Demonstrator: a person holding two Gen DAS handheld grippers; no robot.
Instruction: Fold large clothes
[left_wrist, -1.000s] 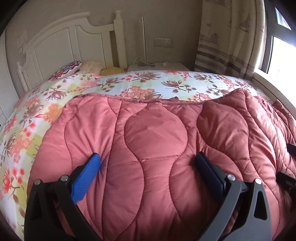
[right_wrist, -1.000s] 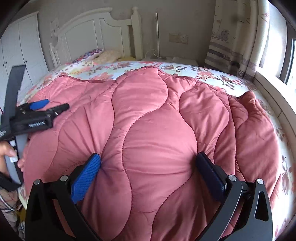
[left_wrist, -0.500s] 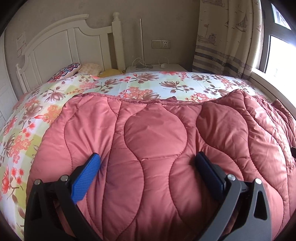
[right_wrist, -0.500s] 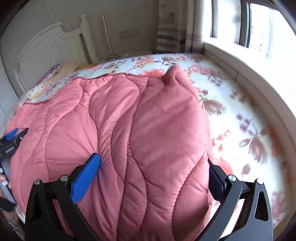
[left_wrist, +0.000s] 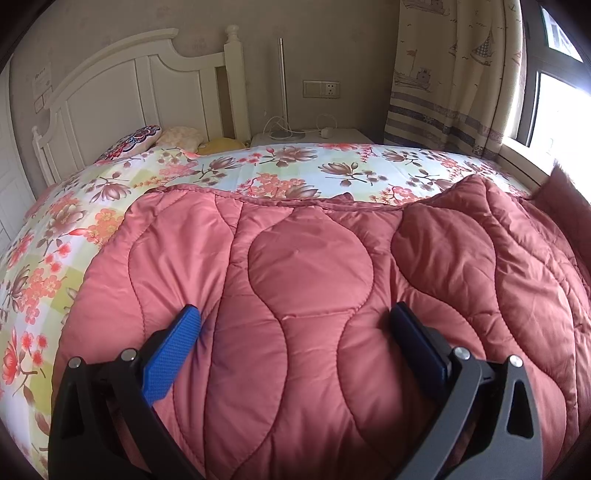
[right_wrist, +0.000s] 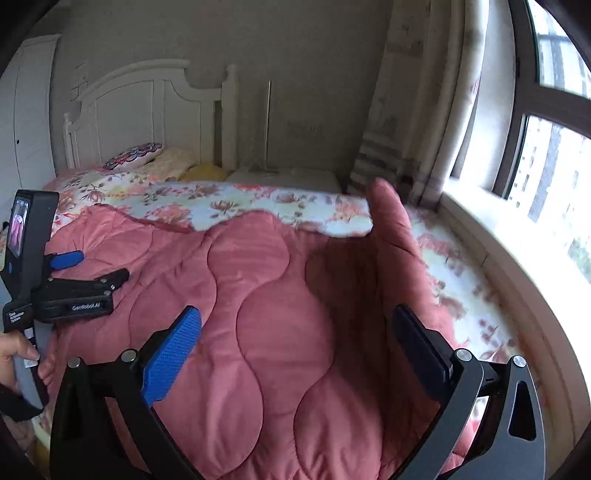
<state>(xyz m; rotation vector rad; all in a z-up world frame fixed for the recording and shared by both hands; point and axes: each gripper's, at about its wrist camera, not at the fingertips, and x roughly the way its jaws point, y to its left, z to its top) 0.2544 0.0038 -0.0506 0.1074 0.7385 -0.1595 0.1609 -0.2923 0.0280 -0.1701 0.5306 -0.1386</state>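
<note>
Both grippers have their jaws spread wide, nothing pinched between them; the left gripper (left_wrist: 295, 332) hovers low over the near left part of the pink quilt (left_wrist: 314, 295), the right gripper (right_wrist: 295, 332) over its near right part, where a flap (right_wrist: 391, 221) of the quilt stands up, tilted, toward the window side. The quilt lies across the bed (left_wrist: 258, 166), its long axis running left to right, its far edge well short of the headboard (left_wrist: 122, 96); the raised flap is nearer the right gripper, so that hand looks better placed to take it. Fabric is puffy, satin-smooth, stitched in wavy channels; it should slump and slide when lifted; the floral sheet beneath is thin and flat.
</note>
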